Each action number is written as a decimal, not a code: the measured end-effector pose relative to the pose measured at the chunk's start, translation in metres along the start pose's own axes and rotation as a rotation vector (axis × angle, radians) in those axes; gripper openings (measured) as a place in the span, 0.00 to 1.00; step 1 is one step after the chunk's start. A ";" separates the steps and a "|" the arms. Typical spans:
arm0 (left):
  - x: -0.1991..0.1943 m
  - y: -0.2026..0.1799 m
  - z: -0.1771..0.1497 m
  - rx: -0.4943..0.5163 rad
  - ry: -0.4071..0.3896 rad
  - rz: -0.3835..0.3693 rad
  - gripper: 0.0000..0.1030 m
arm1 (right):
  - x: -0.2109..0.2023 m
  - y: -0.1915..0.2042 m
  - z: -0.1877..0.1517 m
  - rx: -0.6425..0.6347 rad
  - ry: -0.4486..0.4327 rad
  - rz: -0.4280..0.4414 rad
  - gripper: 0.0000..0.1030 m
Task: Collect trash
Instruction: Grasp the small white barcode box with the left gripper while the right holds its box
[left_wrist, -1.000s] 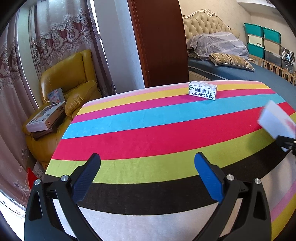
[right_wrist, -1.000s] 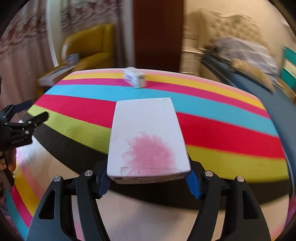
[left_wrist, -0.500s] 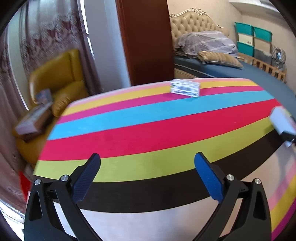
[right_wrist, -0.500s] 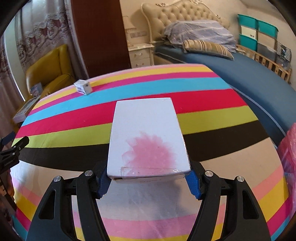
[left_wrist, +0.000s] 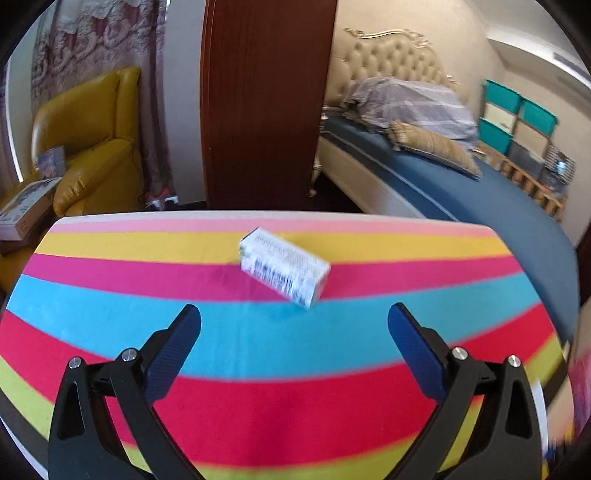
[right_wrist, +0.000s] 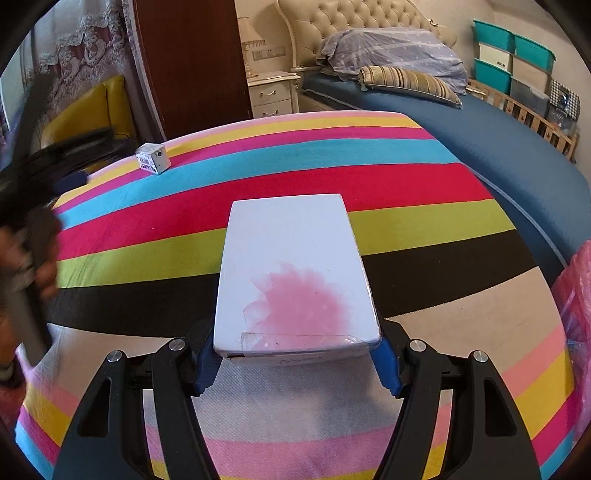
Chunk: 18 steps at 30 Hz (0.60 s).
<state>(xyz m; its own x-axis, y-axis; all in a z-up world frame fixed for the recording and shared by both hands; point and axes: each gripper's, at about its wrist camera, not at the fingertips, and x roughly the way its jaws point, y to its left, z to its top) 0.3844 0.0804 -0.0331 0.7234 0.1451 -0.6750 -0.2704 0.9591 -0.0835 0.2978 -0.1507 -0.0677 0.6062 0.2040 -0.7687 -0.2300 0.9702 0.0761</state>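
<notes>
The left gripper (left_wrist: 294, 322) fills the bottom of its wrist view: two black plastic arms, each an open triangular frame with a long cutout, rise from the lower corners. Each arm carries two round silver screw heads near its top. The fingers (left_wrist: 173, 347) are flat, dark blue pads with a fine textured surface, tapering to blunt tips.

The right gripper (right_wrist: 296, 360) at the bottom of its view is built alike: black cutout arms, paired silver screws, blue pads (right_wrist: 205, 365).

At the left edge of the right view, the left gripper shows as a blurred black shape, with a hand (right_wrist: 44, 275) around a dark grey handle.
</notes>
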 end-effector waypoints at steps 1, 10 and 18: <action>0.010 -0.005 0.004 -0.010 0.005 0.025 0.95 | 0.000 -0.001 0.000 0.002 -0.001 0.002 0.63; 0.071 -0.017 0.037 -0.053 0.088 0.148 0.83 | -0.001 -0.008 -0.001 0.026 -0.007 0.038 0.63; 0.062 0.002 0.029 -0.012 0.104 0.067 0.26 | -0.003 -0.009 -0.001 0.034 -0.009 0.048 0.63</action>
<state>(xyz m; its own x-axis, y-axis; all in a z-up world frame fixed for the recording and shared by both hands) 0.4470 0.0982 -0.0541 0.6340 0.1826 -0.7515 -0.3244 0.9449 -0.0441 0.2971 -0.1600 -0.0671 0.6020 0.2510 -0.7580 -0.2327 0.9633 0.1342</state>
